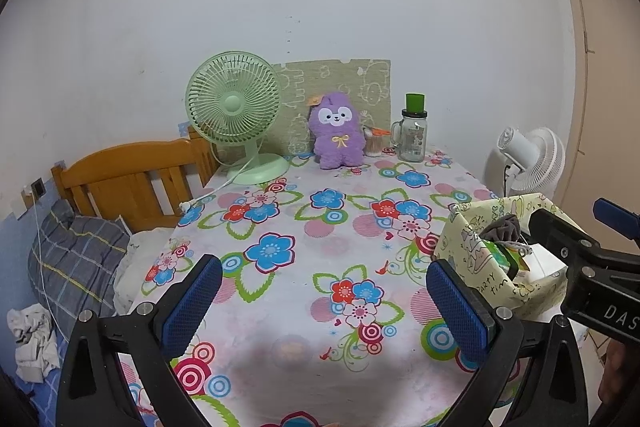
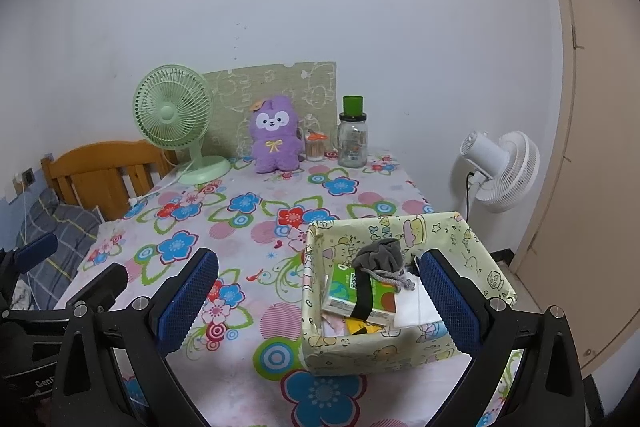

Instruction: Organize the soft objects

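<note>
**Soft things gathered in the fabric box, both grippers empty**

Hovering over the near edge of the desk (image 1: 320, 227), the left gripper (image 1: 324, 301) has its jaws spread wide with nothing between them, only the flowered tablecloth (image 2: 240, 211) showing in the gap. The right gripper (image 2: 318, 297) is likewise wide open and holds nothing; its right finger (image 2: 450, 301) stands in front of the near right part of the fabric box (image 2: 472, 247), though whether it touches the box cannot be told.

The box sits at the near right of the desk. Inside it lie a grey drawstring pouch (image 2: 380, 253), resting on top of a green tissue pack (image 2: 352, 293) with a dark band across it, and some white paper (partly hidden) beside them. From the left wrist view the same box (image 1: 472, 251) appears at the right, with the right gripper's black frame just beyond it.

At the far end of the desk, against the wall, a purple plush toy (image 1: 339, 131) sits upright between a green fan (image 1: 236, 115) and a glass jar (image 1: 414, 139) with a green lid; a small container of sticks (image 1: 375, 143) stands just beside the toy. A white fan (image 2: 500, 171) stands off the desk to the right, and a wooden bed frame (image 1: 132, 179) lies to the left.
</note>
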`<state>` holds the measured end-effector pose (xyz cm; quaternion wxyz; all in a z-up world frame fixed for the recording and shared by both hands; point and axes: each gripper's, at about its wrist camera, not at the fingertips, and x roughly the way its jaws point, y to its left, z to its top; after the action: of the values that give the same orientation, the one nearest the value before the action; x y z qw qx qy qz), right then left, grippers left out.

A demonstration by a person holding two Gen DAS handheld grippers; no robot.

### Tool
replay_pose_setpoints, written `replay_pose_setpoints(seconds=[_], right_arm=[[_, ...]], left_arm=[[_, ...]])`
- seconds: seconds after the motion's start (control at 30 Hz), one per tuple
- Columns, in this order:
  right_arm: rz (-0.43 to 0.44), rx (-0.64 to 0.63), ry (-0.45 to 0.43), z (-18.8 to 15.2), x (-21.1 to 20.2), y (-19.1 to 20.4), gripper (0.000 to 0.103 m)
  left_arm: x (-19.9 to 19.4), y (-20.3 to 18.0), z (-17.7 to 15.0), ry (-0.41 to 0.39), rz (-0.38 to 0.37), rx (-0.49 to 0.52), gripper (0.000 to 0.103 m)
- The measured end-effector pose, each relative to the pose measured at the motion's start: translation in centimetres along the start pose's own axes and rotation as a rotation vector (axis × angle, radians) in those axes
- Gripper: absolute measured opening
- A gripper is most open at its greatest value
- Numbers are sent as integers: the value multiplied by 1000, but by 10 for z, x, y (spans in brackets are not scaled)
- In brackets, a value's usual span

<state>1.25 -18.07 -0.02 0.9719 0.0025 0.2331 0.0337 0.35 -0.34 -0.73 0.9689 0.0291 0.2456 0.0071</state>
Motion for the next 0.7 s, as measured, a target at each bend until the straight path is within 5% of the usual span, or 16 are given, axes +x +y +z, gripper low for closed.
replay_pose_setpoints(seconds=[0.7], right_arm=[[-5,5,8,-1,1,1,103]], left_arm=[[-1,4,0,-3,-11,-30,103]])
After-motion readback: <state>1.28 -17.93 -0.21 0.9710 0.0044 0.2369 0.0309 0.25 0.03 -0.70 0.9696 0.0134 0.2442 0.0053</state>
